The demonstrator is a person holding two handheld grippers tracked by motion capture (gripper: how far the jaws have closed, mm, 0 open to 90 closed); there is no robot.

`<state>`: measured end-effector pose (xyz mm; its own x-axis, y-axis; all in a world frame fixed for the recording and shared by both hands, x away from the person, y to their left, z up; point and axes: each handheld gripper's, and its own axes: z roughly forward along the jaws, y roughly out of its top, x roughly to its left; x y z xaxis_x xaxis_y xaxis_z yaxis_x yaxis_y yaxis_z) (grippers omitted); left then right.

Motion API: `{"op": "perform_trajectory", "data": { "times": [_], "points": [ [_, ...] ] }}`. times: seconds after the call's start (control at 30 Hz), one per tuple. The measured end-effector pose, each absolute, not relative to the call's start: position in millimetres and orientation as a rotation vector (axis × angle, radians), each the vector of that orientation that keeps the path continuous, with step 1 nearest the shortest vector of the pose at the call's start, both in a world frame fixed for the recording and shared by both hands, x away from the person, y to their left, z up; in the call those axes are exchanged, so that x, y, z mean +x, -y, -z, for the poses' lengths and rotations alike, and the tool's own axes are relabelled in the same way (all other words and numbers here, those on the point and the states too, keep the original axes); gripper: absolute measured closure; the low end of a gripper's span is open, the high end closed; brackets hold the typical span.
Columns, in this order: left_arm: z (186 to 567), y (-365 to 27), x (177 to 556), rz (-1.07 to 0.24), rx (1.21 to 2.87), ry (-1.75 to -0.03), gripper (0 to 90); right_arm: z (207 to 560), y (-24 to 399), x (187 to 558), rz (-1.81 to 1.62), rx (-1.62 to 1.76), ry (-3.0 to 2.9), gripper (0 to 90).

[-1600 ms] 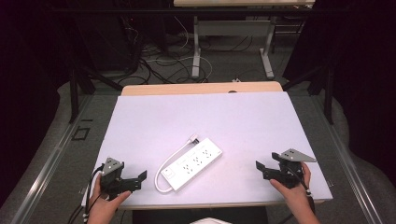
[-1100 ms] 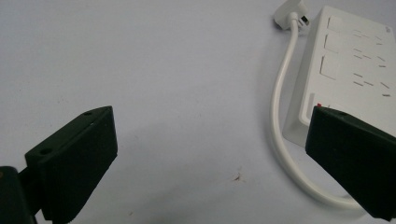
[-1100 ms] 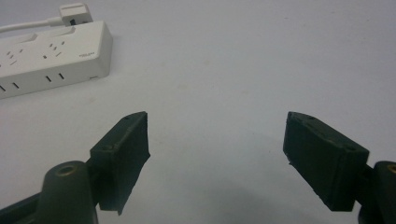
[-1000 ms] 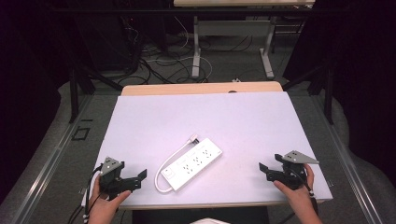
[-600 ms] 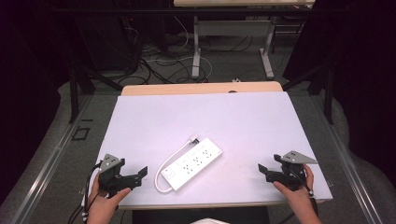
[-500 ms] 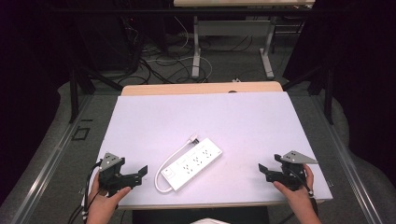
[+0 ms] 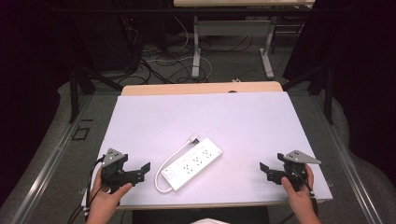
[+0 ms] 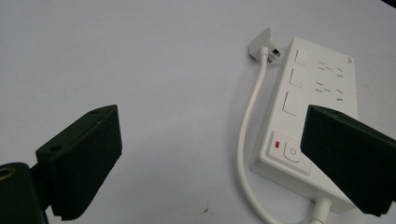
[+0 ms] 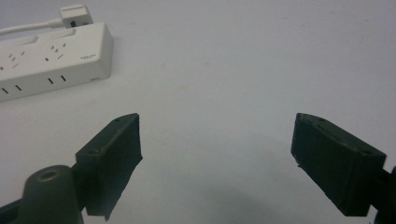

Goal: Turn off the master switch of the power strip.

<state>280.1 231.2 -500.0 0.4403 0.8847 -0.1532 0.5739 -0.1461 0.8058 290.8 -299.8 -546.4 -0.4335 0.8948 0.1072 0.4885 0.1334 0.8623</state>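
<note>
Left tool (image 7: 140, 171) beside power strip (image 7: 192, 162), apart.

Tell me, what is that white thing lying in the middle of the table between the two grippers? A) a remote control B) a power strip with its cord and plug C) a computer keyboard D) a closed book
B: the power strip shows rows of sockets and a switch with a red light, and its white cord loops round to a plug.
</note>
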Motion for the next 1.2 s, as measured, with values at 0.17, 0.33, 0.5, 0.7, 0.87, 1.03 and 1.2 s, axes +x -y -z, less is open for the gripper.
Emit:
{"op": "perform_trajectory", "data": {
  "times": [0.17, 0.33, 0.5, 0.7, 0.87, 1.03, 1.2],
  "points": [
    [495, -226, 281, -0.443, 1.841, -1.221, 6.5, 546, 301, 292, -1.279, 1.34, -1.977, 15.7],
    [490, -221, 281, -0.433, 1.85, -1.206, 8.0, 543, 297, 290, -1.219, 1.336, -1.993, 15.7],
    [488, -215, 284, -0.413, 1.858, -1.204, 11.5, 539, 287, 286, -1.15, 1.295, -2.011, 15.6],
    [483, -207, 288, -0.399, 1.883, -1.194, 16.1, 540, 281, 285, -1.093, 1.26, -2.026, 15.7],
    [478, -202, 291, -0.413, 1.899, -1.181, 16.7, 541, 278, 285, -1.085, 1.258, -2.022, 15.7],
    [475, -197, 293, -0.409, 1.938, -1.166, 18.9, 541, 278, 285, -1.087, 1.248, -2.025, 15.7],
    [473, -191, 295, -0.424, 1.995, -1.157, 22.8, 543, 279, 286, -1.087, 1.259, -2.039, 15.7]
  ]
}}
